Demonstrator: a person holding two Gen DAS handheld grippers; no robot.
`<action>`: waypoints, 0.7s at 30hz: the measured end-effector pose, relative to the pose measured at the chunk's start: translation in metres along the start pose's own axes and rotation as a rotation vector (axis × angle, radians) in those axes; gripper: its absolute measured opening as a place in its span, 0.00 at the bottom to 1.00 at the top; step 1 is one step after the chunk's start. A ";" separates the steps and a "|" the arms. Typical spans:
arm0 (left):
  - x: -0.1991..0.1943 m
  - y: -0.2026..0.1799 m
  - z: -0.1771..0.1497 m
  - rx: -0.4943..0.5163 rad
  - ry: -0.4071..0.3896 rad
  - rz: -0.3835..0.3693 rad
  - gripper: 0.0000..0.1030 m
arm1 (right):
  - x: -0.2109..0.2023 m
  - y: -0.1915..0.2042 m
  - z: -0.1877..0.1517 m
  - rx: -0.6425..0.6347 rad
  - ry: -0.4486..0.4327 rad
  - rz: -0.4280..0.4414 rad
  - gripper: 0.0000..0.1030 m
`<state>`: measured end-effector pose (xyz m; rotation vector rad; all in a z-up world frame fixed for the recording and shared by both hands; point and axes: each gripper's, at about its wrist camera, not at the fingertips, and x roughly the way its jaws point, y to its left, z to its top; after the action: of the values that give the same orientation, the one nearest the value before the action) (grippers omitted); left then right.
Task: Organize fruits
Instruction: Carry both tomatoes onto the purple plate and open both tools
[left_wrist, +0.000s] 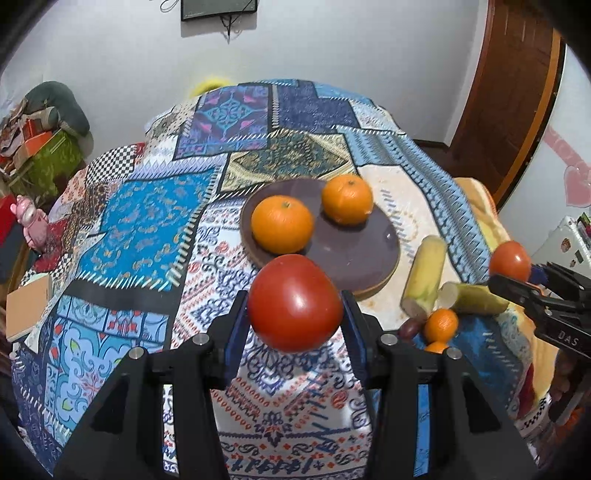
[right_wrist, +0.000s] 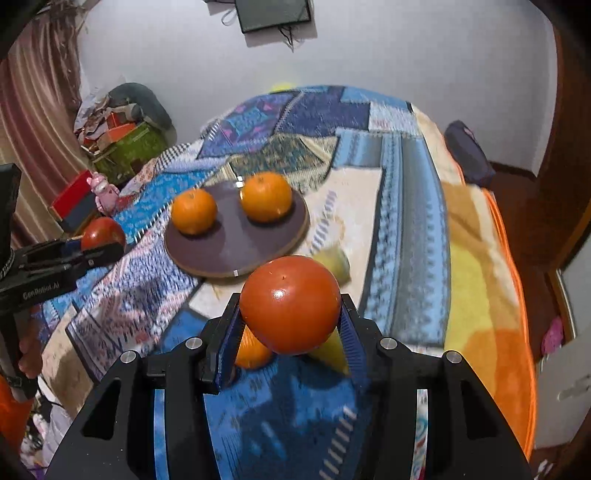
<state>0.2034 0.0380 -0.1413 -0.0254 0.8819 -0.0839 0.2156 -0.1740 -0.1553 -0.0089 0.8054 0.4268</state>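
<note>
patchwork bedspread (left_wrist: 147, 221), two oranges (left_wrist: 282, 224) on plate (left_wrist: 354, 258) (banana pieces (left_wrist: 424, 277) beside), left gripper (left_wrist: 295, 325) and right gripper (right_wrist: 290, 325) each clamping a tomato (left_wrist: 294, 302)

R gripper (right_wrist: 291, 325) clamps a red tomato (right_wrist: 290, 304) btwn its blue pads, held above the blanket (right_wrist: 406, 229). Under the tomato: a small orange (right_wrist: 253, 352) and a yellow piece (right_wrist: 332, 350), partly hidden; another yellow-green piece (right_wrist: 338, 260) just behind it, blurred. Round brown plate (right_wrist: 236, 243) further back w/ 2 oranges on it, left one (right_wrist: 194, 211) and right one (right_wrist: 266, 196), apart from each other. L gripper (right_wrist: 99, 245) at left edge, gripping a 2nd tomato (right_wrist: 101, 232); a hand (right_wrist: 27, 350) on its handle below. Pink toy (right_wrist: 104, 192) beyond bed edge; screen (right_wrist: 273, 13) on the wall.
</note>
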 end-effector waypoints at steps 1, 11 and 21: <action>0.001 -0.002 0.003 0.001 -0.004 -0.004 0.46 | 0.000 0.002 0.003 -0.005 -0.008 0.001 0.45; 0.019 -0.019 0.020 0.020 0.001 -0.028 0.46 | 0.020 0.015 0.031 -0.059 -0.038 0.012 0.45; 0.051 -0.019 0.028 0.010 0.044 -0.037 0.46 | 0.064 0.022 0.047 -0.111 0.016 0.004 0.45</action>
<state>0.2565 0.0140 -0.1615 -0.0303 0.9255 -0.1235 0.2795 -0.1226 -0.1636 -0.1139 0.7965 0.4752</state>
